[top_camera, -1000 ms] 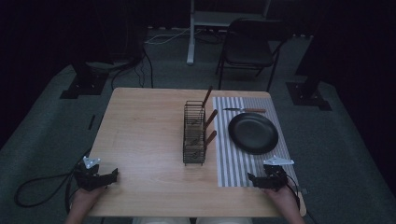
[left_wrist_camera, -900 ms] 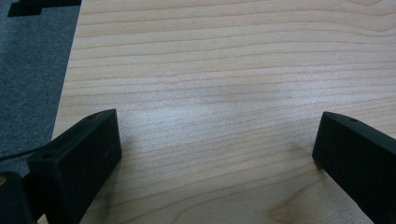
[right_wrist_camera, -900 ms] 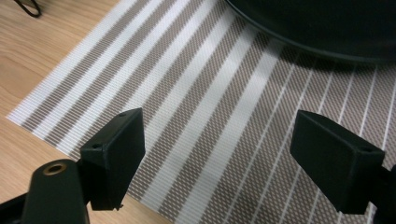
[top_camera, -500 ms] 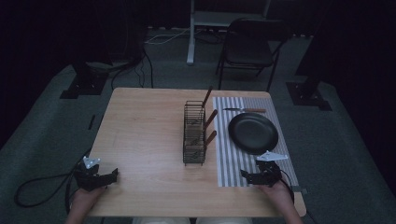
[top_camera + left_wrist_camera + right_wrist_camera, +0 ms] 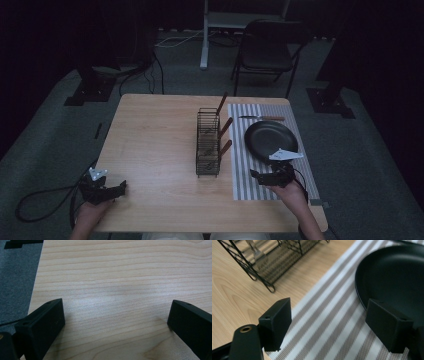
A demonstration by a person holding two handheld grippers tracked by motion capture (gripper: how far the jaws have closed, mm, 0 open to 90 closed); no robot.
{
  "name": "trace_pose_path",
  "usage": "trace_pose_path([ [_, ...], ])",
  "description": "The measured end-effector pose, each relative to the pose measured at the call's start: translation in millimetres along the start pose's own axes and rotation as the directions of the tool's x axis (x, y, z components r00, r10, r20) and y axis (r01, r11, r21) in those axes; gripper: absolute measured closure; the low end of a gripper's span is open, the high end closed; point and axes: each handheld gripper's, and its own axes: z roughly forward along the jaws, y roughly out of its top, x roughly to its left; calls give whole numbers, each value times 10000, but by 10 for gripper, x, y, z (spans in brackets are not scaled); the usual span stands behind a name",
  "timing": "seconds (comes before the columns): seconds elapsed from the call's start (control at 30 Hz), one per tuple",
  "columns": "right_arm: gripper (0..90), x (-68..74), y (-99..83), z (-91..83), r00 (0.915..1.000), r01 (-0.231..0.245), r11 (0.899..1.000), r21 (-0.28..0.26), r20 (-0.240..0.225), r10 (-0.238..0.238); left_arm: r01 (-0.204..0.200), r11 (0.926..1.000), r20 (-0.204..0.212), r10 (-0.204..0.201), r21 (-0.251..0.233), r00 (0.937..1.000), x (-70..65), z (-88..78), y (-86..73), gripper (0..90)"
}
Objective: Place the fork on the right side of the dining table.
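Black plate [image 5: 271,140] lay on the striped placemat [image 5: 245,172] toward the table's right edge, empty, apart from any jaw; seen also in the right gripper view [image 5: 394,277] with its near rim just past the right-hand jaw. Right gripper [image 5: 263,176] hovered over the mat near the front right corner, just short of the plate's near rim, jaws spread wide and gripping nothing [image 5: 329,330]. Judged the step in hand: an approach to the plate's rim. To do it well: come in low, slide one jaw under the lip and one over it, close only once the rim sat well between the jaws, then lift level to avoid dragging the mat. Wire rack [image 5: 208,142] stood at the mat's left edge near the table's middle, wooden-handled utensils [image 5: 225,127] leaning out of it; a knife [image 5: 261,118] lay beyond the plate toward the far edge. Left gripper [image 5: 107,190] rested at the front left corner, jaws wide apart over bare wood [image 5: 117,322], well apart from everything.
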Motion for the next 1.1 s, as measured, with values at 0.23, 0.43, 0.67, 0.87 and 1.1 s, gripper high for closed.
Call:
trace_pose_path([
  [0.23,216,21,174,41,9997,239,9996,-131,-69,-240,1,10000,-1,-1,2,10000,0,0,0,16],
  [0.43,226,18,297,80,9994,257,9994,-247,-204,-262,0,10000,0,0,0,10000,0,0,0,16],
  [0.67,243,15,427,116,9993,294,9989,-374,-201,-301,0,10000,0,0,-2,10000,0,0,0,16],
  [0.87,260,20,568,124,9992,316,9982,-516,-209,-327,0,10000,0,0,-2,10000,0,0,0,16],
  [1.1,285,50,749,150,9987,437,9970,-645,-223,-452,-1,10000,-1,1,4,10000,0,0,0,16],
])
